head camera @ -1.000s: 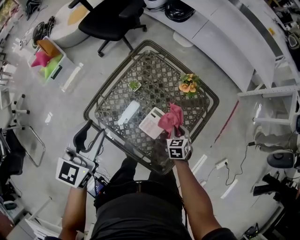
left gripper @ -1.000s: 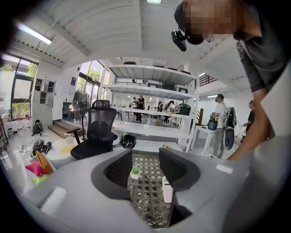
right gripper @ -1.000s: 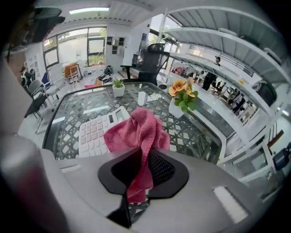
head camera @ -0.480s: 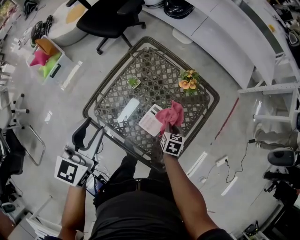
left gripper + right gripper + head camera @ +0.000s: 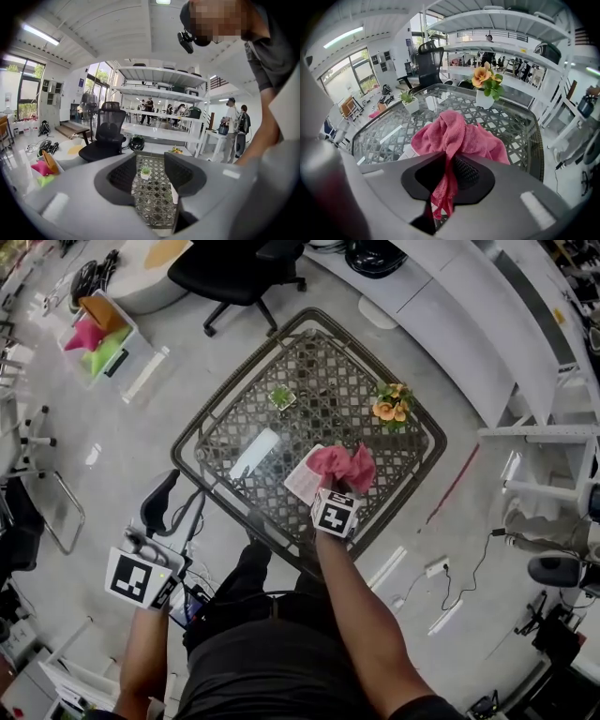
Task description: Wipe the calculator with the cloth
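Note:
A white calculator (image 5: 300,478) lies on the glass-topped lattice table (image 5: 217,420), near its front edge. A crumpled pink cloth (image 5: 343,467) covers the calculator's right part. My right gripper (image 5: 335,489) is shut on the cloth (image 5: 454,136) and points steeply down at it. In the right gripper view a strip of cloth hangs down between the jaws of the right gripper (image 5: 449,176). My left gripper (image 5: 176,508) is off the table's front left corner, over the floor. It is the left gripper (image 5: 150,180) whose jaws stand open with nothing between them, aimed level across the table.
A white bar-shaped object (image 5: 255,454) lies left of the calculator. A small green plant (image 5: 281,397) and a pot of orange flowers (image 5: 394,409) stand farther back. A black office chair (image 5: 234,273) is beyond the table and a white counter (image 5: 450,315) runs at right.
My right gripper has slid left with the cloth and rolled, so the cloth lies further over the calculator. The left gripper has barely shifted.

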